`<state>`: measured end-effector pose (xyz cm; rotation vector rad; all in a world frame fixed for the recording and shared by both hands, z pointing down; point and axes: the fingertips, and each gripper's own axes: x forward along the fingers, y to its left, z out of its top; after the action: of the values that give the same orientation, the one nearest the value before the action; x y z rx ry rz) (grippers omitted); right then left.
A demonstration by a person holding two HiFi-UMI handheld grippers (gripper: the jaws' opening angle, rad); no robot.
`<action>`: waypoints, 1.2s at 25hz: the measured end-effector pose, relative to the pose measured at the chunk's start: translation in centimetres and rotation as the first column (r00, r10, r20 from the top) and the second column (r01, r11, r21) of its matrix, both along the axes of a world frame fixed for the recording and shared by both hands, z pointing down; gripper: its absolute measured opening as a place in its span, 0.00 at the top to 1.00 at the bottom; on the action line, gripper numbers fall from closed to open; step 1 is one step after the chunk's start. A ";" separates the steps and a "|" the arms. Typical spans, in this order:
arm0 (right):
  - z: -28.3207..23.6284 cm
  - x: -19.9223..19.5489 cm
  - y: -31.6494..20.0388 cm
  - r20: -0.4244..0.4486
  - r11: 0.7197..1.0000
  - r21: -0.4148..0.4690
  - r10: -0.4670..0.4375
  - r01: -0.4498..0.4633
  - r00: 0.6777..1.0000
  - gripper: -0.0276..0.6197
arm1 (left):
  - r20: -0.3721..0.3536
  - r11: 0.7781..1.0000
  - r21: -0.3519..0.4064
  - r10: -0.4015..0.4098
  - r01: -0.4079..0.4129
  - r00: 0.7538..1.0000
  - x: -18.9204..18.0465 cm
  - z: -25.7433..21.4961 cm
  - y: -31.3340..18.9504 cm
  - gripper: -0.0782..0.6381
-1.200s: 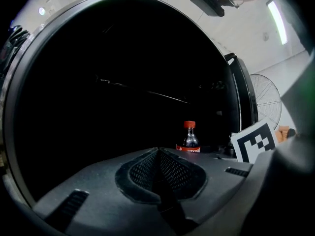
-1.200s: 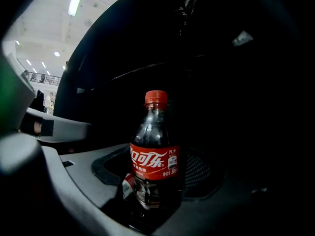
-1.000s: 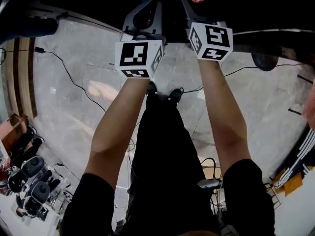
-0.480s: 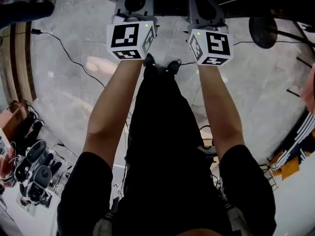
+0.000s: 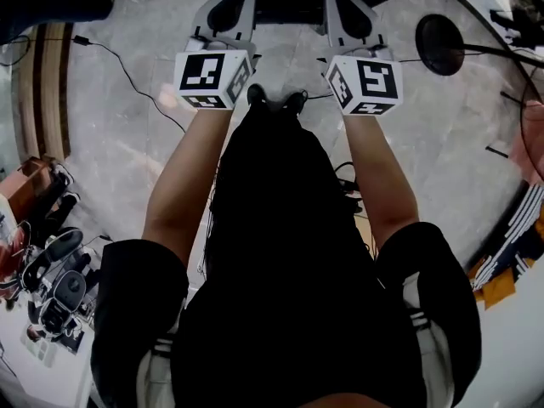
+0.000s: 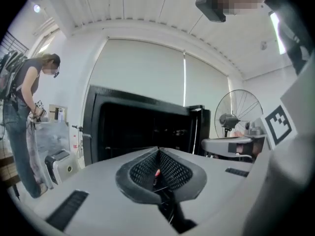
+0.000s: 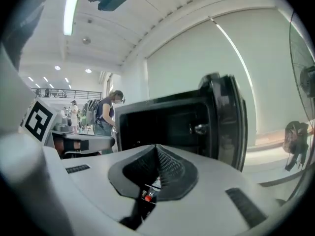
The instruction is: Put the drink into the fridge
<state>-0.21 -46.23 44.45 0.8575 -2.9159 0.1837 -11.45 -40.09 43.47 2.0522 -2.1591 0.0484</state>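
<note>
Jaws of the left gripper (image 6: pixel 158 150) are pressed together with nothing between them. Those of the right gripper (image 7: pixel 156 147) have just closed, also on nothing. Both grippers face the black fridge (image 6: pixel 140 129), whose door (image 7: pixel 227 124) seems swung open at the right. The drink cannot be made out in its dark interior.

I hold the left gripper (image 6: pixel 157 151) and right gripper (image 7: pixel 156 149) side by side before me. Fridge (image 6: pixel 142 127) straight ahead of both, its door (image 7: pixel 227 122) at its right edge. Fan (image 6: pixel 238 113) right of the fridge, beyond the right gripper. Person (image 6: pixel 24 117) far left of the fridge, well apart.
</note>
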 end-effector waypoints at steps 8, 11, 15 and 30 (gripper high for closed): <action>-13.8 7.9 5.7 0.067 0.987 0.144 -0.084 0.074 0.994 0.92 | 0.041 0.996 0.089 0.020 -0.024 0.999 2.7 -11.8 8.9 0.86; -16.3 8.6 7.4 0.069 0.984 0.176 -0.054 0.041 0.996 0.92 | 0.040 0.995 0.101 -0.003 -0.001 0.999 0.5 -13.6 11.9 0.86; -16.7 10.5 10.8 0.066 0.987 0.162 0.004 -0.014 0.998 0.92 | 0.016 0.996 0.089 -0.024 0.022 1.000 -1.0 -13.8 17.0 0.86; -13.8 16.0 29.8 -0.049 0.982 0.141 0.135 -0.127 0.990 0.92 | -0.032 0.995 0.074 -0.068 0.070 0.997 -0.2 -11.9 38.8 0.87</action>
<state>15.83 -16.42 30.69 1.0582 -2.8462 -0.0338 -11.69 -1.28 31.55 2.0016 -2.2449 -0.0718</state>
